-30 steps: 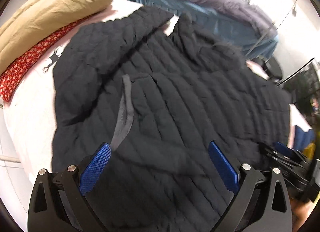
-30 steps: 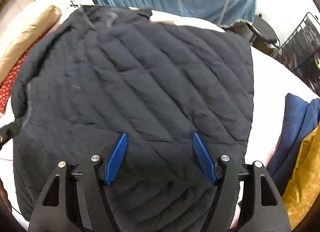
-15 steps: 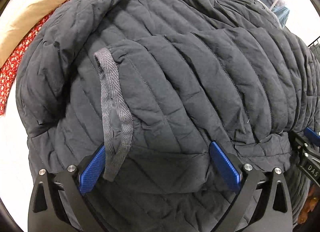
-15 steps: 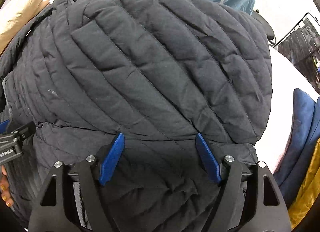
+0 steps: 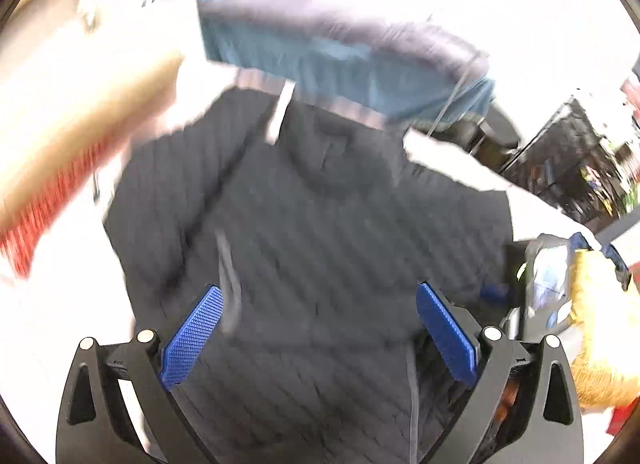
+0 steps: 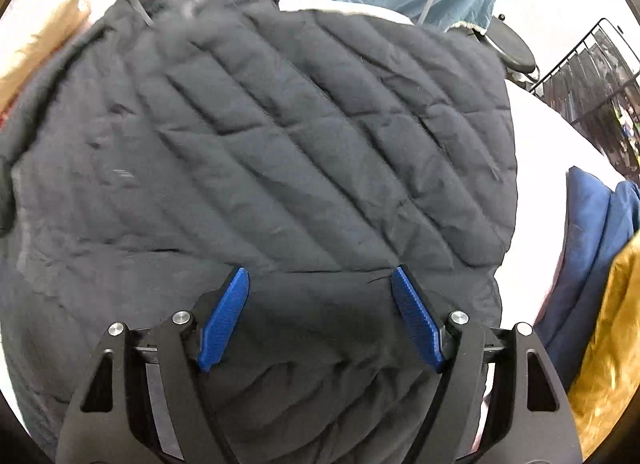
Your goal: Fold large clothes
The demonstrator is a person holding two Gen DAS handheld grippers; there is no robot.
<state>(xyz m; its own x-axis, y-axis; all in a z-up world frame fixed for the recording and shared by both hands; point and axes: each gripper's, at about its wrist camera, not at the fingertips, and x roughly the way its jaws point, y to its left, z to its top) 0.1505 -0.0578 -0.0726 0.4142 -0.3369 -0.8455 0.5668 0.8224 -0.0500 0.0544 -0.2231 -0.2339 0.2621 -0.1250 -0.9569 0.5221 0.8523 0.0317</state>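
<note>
Black quilted jacket [image 6: 280,152] lies spread on the white bed [image 6: 560,136] ahead of you. Your left gripper [image 5: 316,328] and right gripper [image 6: 320,316] both stand wide apart over its near hem, gripping nothing.

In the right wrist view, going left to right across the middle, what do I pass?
Tan pillow → black quilted jacket → white bed sheet → navy blue cloth → mustard yellow cloth.
</note>
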